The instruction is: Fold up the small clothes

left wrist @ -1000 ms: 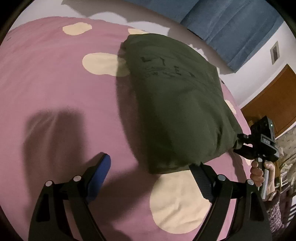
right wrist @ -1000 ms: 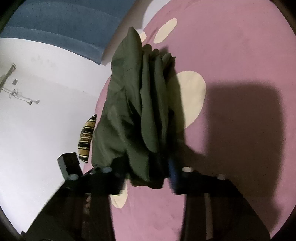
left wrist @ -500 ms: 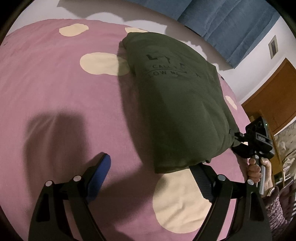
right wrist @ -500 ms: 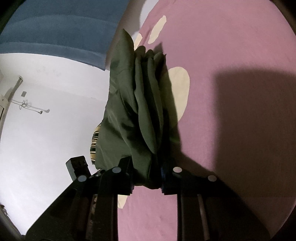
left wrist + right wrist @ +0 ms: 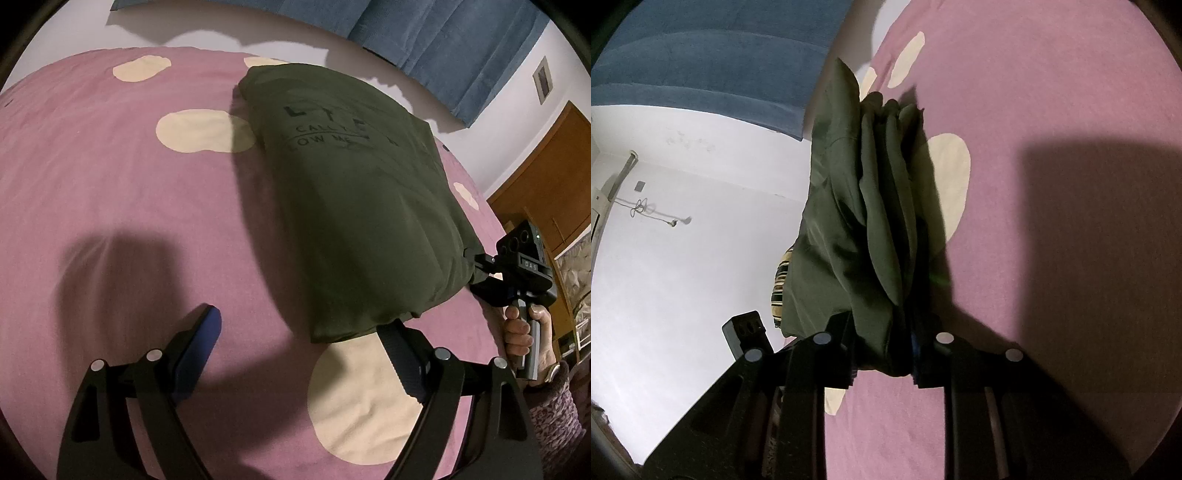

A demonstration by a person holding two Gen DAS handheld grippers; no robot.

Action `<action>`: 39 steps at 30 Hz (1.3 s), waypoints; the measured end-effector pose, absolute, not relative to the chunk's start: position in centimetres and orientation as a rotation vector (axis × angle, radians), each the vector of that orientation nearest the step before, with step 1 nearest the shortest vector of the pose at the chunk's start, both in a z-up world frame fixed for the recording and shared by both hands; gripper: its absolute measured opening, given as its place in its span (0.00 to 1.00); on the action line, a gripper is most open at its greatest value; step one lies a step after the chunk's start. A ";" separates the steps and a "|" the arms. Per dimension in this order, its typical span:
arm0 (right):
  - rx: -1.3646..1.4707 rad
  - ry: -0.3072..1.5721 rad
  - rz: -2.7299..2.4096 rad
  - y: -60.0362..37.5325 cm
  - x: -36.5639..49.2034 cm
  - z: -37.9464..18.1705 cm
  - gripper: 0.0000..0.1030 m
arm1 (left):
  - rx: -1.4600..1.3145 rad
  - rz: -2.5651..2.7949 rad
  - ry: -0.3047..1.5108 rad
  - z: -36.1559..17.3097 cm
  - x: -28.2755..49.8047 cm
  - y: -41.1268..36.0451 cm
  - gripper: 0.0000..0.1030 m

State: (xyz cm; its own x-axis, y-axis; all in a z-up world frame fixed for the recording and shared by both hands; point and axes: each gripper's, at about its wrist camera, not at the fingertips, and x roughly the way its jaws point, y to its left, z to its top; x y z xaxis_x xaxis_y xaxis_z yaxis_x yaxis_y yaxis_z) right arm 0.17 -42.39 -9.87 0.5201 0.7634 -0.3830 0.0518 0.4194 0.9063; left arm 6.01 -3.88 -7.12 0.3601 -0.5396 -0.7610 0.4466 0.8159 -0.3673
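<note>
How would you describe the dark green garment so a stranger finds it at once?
Find the pink bedspread with cream spots. On it lies a folded dark olive-green cotton garment, one corner pinched by the right gripper. It alone carries black lettering.

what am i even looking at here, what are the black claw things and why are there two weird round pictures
No robot: a person holds a two-finger tool in each hand, each carrying a wide-angle camera, hence two round pictures.

The left camera view shows the left hand-held gripper open above a purple bedspread with cream spots. One of its fingers reaches the edge of a folded dark green garment.

The right camera view shows the right hand-held gripper, its jaws just closed on the garment's stacked layers at one end. The holding hand appears in the left view.
</note>
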 end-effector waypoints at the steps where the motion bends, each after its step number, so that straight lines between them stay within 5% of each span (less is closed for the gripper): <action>1: 1.060 0.935 0.539 -42.4 0.1 -9.9 0.19 | -0.102 -0.637 1.019 -7.1 6.0 -3.9 0.82; 8: 1.055 0.933 0.564 -42.2 0.8 -9.7 0.25 | -0.130 -0.722 1.011 -6.4 5.2 -3.4 0.82; 11: 1.032 0.945 0.572 -42.5 1.0 -9.2 0.36 | -0.184 -0.834 0.970 -4.8 4.3 -2.6 0.82; 15: 0.957 0.930 0.537 -43.6 1.0 -7.2 0.69 | -0.209 -0.902 0.897 -2.4 4.2 -1.2 0.82; 22: 0.914 0.859 0.520 -45.9 7.3 -4.9 0.77 | -0.333 -0.892 0.930 -2.2 12.3 -2.0 0.83; 36: 0.953 0.935 0.599 -43.7 23.4 -8.9 0.76 | -0.393 -0.801 1.066 -7.0 27.1 -6.9 0.83; 39: 0.922 0.972 0.615 -42.7 24.5 -9.2 0.34 | -0.352 -0.782 1.069 -7.4 27.2 -7.5 0.61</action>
State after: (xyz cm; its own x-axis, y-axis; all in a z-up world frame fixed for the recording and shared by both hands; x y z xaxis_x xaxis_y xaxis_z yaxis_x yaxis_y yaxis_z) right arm 24.53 -42.70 -9.24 0.4500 0.7877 -0.4208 -0.0421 0.4894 0.8710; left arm 27.22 -7.52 -7.43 0.2518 -0.7198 -0.6469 0.3988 0.6862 -0.6084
